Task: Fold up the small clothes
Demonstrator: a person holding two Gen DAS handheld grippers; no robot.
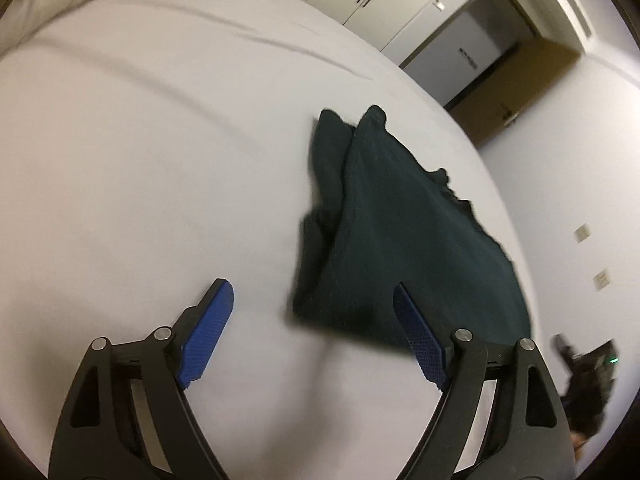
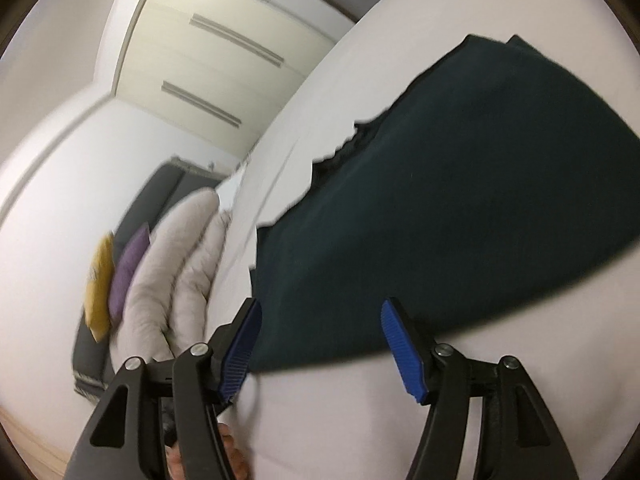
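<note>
Left wrist view shows the left gripper [image 1: 312,300] and right gripper [image 2: 320,316] both gaping empty near the dark green garment [image 1: 400,232] at the bed's [image 1: 140,160] edge, where a careless tug could undo its fold.

Dark garment [image 2: 460,200] blurred, cut off at right edge.

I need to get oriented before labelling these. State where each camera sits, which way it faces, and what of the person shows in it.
Left wrist: sits on the left gripper, looking down along its spread blue fingers over the white bed at the dark green garment; no hand shows.
Right wrist: sits on the right gripper, facing the garment's near edge, with pillows and wardrobe beyond; a bit of the hand shows below.
Shared: the same garment on the same bed.
</note>
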